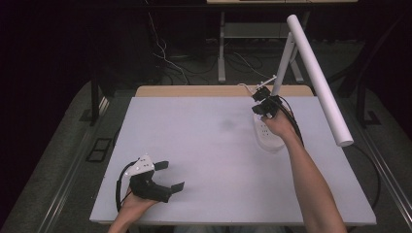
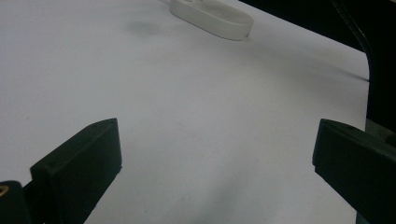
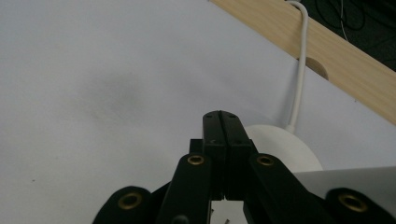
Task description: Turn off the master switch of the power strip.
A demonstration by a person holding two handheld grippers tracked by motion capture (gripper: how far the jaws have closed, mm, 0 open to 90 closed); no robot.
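Note:
A white desk lamp stands at the back right of the table, with an oval base point(image 1: 268, 138), a slanted stem point(image 1: 283, 65) and a long tube head point(image 1: 318, 77). My right gripper point(image 1: 261, 99) hovers over the far end of that base, close to the stem's foot. In the right gripper view its jaws are pressed together with nothing between them, the gripper point(image 3: 222, 119) just above the round base point(image 3: 285, 147). My left gripper point(image 1: 171, 175) rests open at the front left, wide apart in the left gripper view point(image 2: 217, 140), far from the lamp base point(image 2: 215, 16).
The white table top point(image 1: 204, 145) ends in a wooden back edge point(image 3: 327, 51). The lamp's white cable point(image 3: 301, 70) runs over that edge through a notch. A faint grey smudge point(image 1: 227, 124) marks the middle of the table. Cables and desk legs lie on the floor beyond.

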